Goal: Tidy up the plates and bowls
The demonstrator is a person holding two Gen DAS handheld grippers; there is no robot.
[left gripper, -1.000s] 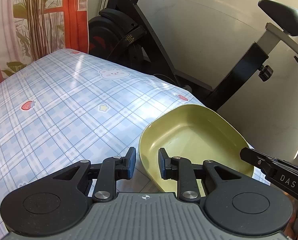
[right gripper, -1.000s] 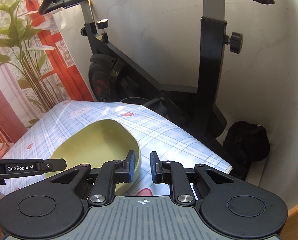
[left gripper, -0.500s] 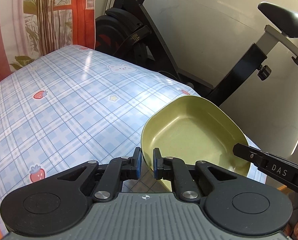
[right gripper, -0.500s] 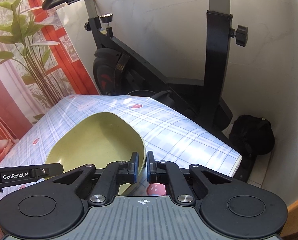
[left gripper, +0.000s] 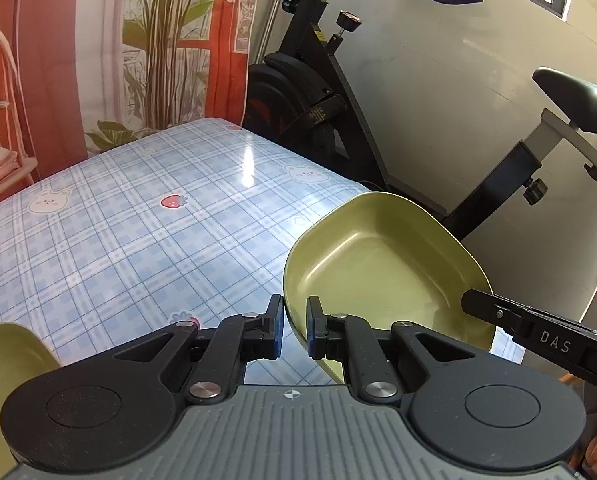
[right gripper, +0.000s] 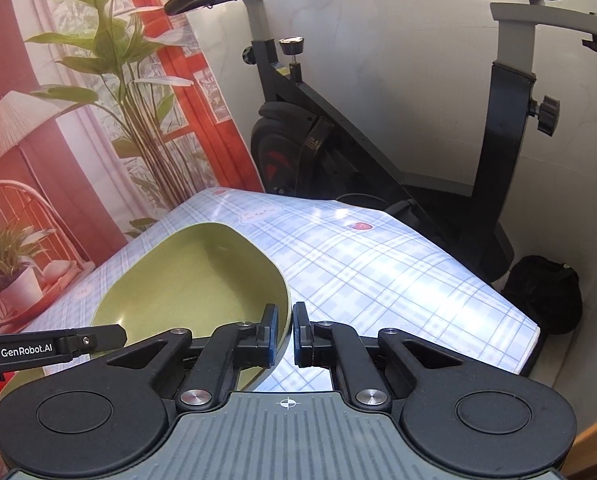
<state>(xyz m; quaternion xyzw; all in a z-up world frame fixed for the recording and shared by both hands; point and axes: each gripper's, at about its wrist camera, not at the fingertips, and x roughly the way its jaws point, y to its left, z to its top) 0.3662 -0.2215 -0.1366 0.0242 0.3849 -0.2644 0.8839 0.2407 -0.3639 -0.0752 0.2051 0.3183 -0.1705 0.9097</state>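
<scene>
An olive-green plate (left gripper: 378,264) hangs tilted above the blue plaid table (left gripper: 138,240), carried between both grippers. My left gripper (left gripper: 294,312) is shut on the plate's near-left rim, one pad on each side of the edge. In the right wrist view the same plate (right gripper: 194,280) lies to the left, and my right gripper (right gripper: 285,320) is shut on its near-right rim. Each view also catches a finger of the other gripper at the plate's far side. A second olive-green dish (left gripper: 2,360) peeks in at the lower left of the left wrist view.
A black exercise bike (right gripper: 378,160) stands right behind the table's far edge (right gripper: 338,200). A printed backdrop with plants (left gripper: 158,60) hangs at the left. A black bag (right gripper: 546,292) lies on the floor by the wall at the right.
Both grippers' jaws went from apart around the plate's rim to shut on it. Both hands then rose, and the plate came up off the table with them.
</scene>
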